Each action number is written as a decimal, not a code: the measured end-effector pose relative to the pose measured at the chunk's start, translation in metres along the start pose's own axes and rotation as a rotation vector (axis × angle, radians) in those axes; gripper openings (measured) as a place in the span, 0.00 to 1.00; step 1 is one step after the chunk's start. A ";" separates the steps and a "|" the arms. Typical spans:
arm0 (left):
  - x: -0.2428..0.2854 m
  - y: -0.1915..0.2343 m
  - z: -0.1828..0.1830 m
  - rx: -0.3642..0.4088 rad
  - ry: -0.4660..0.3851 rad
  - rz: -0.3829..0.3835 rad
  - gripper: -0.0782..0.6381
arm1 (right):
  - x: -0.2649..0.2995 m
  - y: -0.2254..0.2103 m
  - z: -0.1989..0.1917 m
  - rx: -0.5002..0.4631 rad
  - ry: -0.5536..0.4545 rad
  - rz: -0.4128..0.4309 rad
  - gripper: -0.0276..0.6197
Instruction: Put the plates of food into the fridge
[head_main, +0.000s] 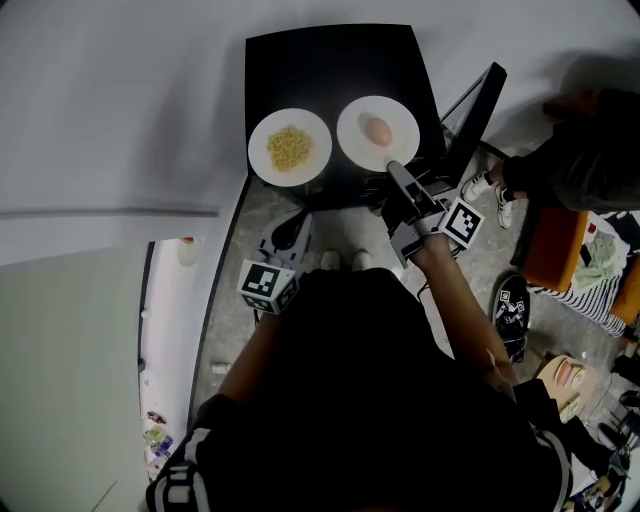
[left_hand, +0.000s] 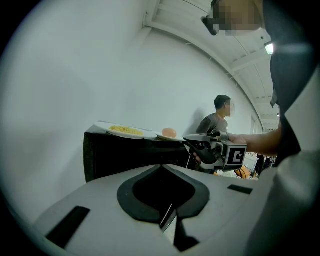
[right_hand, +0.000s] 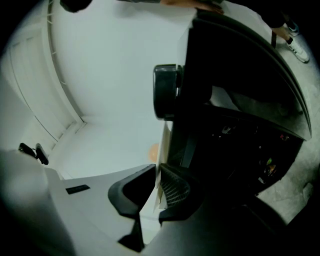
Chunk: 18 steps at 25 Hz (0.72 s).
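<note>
Head view: on the black counter (head_main: 330, 60), the noodle plate (head_main: 262, 150) sits left and the egg plate (head_main: 350, 128) right; the right gripper (head_main: 393, 166) is at the egg plate's near rim.
Left gripper view: the left gripper (left_hand: 164, 192) has its fingers closed on nothing.
Right gripper view: the fingers pinch that plate's rim.

The table (head_main: 330, 60) top looks matt black and smooth. The plate of yellow food (head_main: 262, 150) and the egg plate (head_main: 350, 115) look white, smooth and faintly glossy. The right tongs (right_hand: 156, 176) have matt grey plastic shells, and one black pad (right_hand: 175, 192) is grid-textured. The floor (head_main: 250, 225) is speckled grey.
</note>
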<state>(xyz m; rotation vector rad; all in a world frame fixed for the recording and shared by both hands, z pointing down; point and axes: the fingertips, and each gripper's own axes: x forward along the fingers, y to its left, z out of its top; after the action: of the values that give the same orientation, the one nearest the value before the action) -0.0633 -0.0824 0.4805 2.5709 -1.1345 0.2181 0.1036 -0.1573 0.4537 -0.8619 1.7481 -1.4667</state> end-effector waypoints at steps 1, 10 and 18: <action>0.000 0.000 0.000 0.000 0.004 0.000 0.14 | -0.001 0.000 0.001 0.015 -0.006 0.002 0.12; 0.000 0.007 -0.014 -0.020 0.029 0.012 0.14 | -0.003 -0.004 -0.001 0.005 0.005 0.011 0.11; -0.012 -0.003 -0.010 -0.014 0.019 0.022 0.14 | 0.004 0.005 -0.001 0.006 0.018 0.031 0.14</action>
<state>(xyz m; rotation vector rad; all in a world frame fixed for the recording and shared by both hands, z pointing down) -0.0697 -0.0686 0.4864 2.5397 -1.1534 0.2383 0.1005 -0.1596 0.4488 -0.8171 1.7620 -1.4628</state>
